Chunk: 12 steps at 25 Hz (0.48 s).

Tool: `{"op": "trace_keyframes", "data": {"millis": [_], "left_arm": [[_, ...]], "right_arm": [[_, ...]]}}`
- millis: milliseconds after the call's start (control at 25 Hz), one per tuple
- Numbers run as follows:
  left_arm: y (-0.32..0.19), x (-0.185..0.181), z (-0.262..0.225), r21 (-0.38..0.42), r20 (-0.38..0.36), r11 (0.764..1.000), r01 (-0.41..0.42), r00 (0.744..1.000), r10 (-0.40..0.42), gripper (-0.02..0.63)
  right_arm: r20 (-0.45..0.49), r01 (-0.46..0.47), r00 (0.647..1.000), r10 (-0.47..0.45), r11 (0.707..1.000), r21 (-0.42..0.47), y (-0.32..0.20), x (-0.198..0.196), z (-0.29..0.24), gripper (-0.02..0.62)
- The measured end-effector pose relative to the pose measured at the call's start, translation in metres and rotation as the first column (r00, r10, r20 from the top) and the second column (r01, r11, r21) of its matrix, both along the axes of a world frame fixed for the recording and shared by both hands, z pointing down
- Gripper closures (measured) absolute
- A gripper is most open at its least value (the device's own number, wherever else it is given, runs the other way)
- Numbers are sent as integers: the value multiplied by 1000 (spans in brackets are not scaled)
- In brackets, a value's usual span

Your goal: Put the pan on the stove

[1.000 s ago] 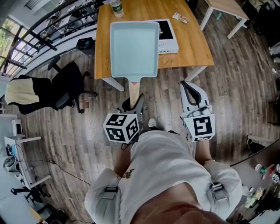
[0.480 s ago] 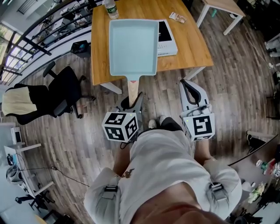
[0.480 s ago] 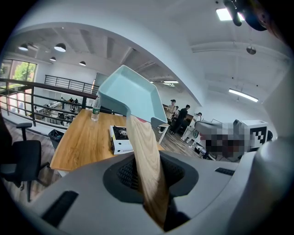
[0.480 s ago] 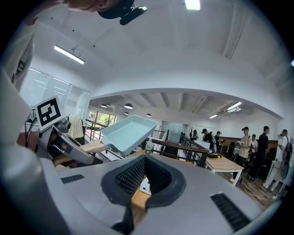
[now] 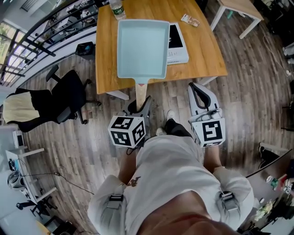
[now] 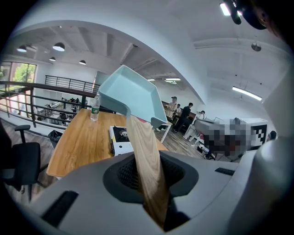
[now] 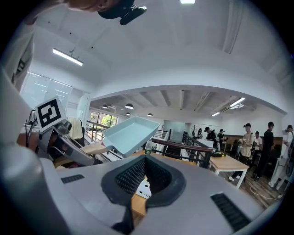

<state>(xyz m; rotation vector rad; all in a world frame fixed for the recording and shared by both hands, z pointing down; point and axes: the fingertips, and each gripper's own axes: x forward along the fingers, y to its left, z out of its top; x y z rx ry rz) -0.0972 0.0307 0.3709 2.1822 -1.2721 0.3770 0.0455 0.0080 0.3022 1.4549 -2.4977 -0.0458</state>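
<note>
One gripper does the work: the left gripper (image 5: 139, 106) is clamped narrow on the wooden handle (image 5: 141, 94) of the pale-blue rectangular pan (image 5: 141, 48). The right gripper (image 5: 195, 89) carries nothing, jaws drawn together. The pan hangs in the air over the wooden table (image 5: 202, 50). From the head view its right edge overlaps the white portable stove (image 5: 178, 43), and the left gripper view shows it raised clear. Pickup and carry look done. Left to do, by my reading: centre over the burner, lower, release.

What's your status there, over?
Left gripper shut on pan by its handle; right gripper shut, empty. Pan in the air over table, not yet on stove. Nothing seen on stove; bottle stands clear.
</note>
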Motion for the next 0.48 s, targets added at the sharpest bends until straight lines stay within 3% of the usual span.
{"op": "trace_keyframes", "data": {"millis": [480], "left_arm": [[-67,25,3,-19,8,998,60,998,-60,511]], "right_arm": [[23,68,997,-68,998,-13,-79,23,3,580]]}}
